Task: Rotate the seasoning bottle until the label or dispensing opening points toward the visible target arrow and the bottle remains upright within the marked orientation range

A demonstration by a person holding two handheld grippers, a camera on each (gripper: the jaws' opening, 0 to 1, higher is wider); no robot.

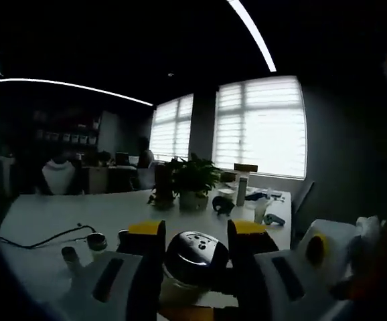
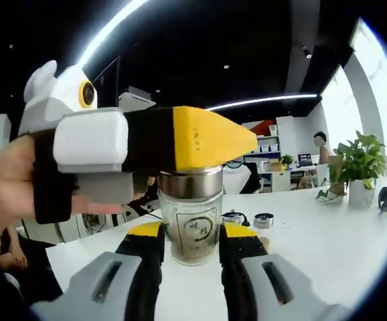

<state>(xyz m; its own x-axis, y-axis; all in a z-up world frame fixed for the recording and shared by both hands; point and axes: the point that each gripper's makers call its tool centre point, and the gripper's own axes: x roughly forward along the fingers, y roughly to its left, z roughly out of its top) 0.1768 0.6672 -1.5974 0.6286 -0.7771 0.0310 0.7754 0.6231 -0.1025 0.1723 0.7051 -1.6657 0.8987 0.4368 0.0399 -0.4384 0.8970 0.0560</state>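
The seasoning bottle (image 2: 192,224) stands upright on the white table (image 2: 327,247), well in front of the potted plant (image 2: 359,164). The right gripper (image 2: 191,242) pinches its glass body, printed label facing the camera. The left gripper (image 1: 197,231) clamps the shiny metal cap (image 1: 195,254) from the side, a hand (image 2: 9,187) holding it. Two small round tins (image 2: 247,219) sit just behind the bottle.

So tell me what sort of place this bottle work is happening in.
Most likely an open-plan office. A long white table carries a potted plant, tall windows with blinds line the far wall, and strip lights run along a dark ceiling above distant desks with a monitor.
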